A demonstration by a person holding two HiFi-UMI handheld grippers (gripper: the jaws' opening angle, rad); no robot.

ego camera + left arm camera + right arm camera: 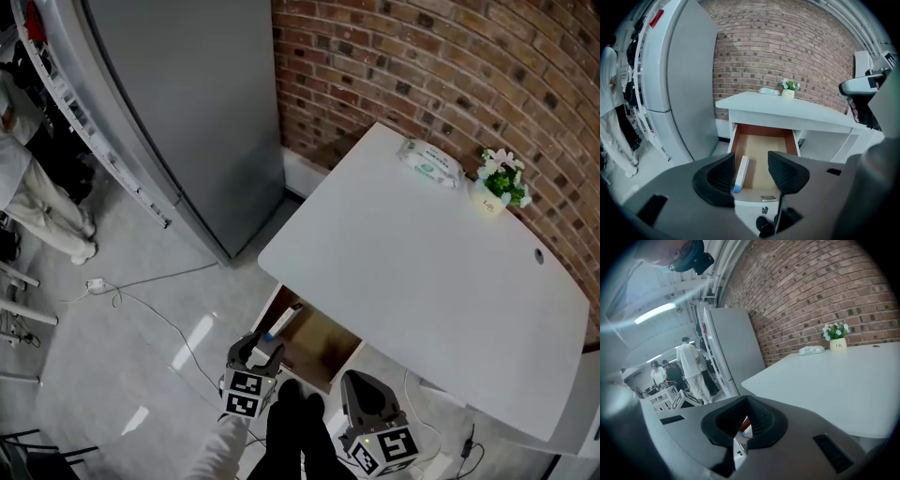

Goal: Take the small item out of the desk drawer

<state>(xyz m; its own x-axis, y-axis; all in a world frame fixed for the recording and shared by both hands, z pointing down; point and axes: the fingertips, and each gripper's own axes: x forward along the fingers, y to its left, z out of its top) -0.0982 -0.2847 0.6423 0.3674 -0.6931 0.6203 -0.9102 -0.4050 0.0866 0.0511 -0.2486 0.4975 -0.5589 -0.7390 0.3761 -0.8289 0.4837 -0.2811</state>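
— Can we read any writing?

— Hardly. The pack at the back of the desk has green print, and the flower pot beside it has a small label, but both are too small for us to read. The only clear marks are the black-and-white squares on the cubes of our grippers.

— Where is the box?

— It lies flat in the open drawer, along the left wall, with its blue end towards the front edge. It is white, and we can make out no print on it.

— And relative to our left gripper?

— In the left gripper view the box shows in the gap between the fingers, close to the left one, but it sits below and beyond them, apart from both pads.

— How wide are those jaws?

— They stand wide apart, touching nothing and holding nothing.

— And our right gripper?

— Its jaws meet at the tips, with only a thin slit below, and nothing is clamped there. It hangs off the desk's front edge, to the right of the drawer.
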